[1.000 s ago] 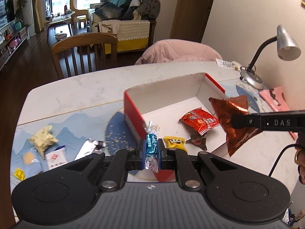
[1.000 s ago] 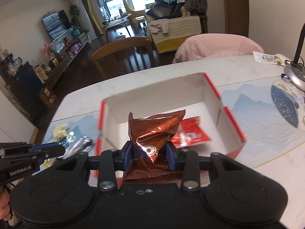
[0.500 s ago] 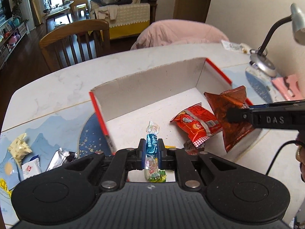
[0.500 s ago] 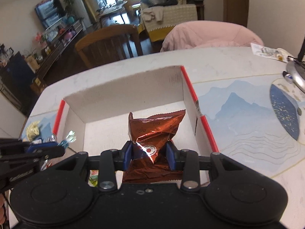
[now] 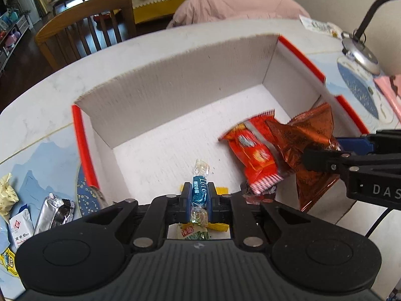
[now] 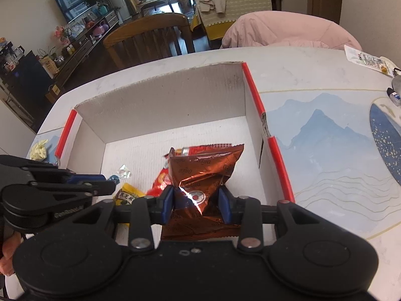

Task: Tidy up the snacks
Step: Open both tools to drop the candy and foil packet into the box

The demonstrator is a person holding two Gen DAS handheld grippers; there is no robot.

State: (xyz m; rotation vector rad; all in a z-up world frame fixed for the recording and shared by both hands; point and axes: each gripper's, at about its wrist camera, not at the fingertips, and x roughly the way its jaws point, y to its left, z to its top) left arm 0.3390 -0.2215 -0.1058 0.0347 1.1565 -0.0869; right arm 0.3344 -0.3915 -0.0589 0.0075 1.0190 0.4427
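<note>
A white cardboard box with red edges [image 5: 175, 80] [image 6: 160, 110] lies open on the table. My left gripper [image 5: 199, 195] is shut on a blue wrapped candy [image 5: 199, 188] held over the box's near side. My right gripper [image 6: 196, 200] is shut on a copper-brown foil snack bag [image 6: 203, 173], which also shows in the left wrist view [image 5: 308, 145], over the box's right part. Inside the box lie a red snack packet [image 5: 250, 150], a yellow packet [image 6: 127, 194] and a small dark wrapper [image 5: 258, 193].
Loose snacks lie on the table left of the box: a silver packet [image 5: 54, 210], a white packet [image 5: 21, 228] and a pale yellow one [image 5: 7, 195]. A desk lamp base [image 5: 361, 55] stands at the right. Chairs [image 6: 147, 37] stand beyond the far table edge.
Both grippers have moved forward over the box, carrying the candy and the foil bag; the bag now hangs lower over the red packet.
</note>
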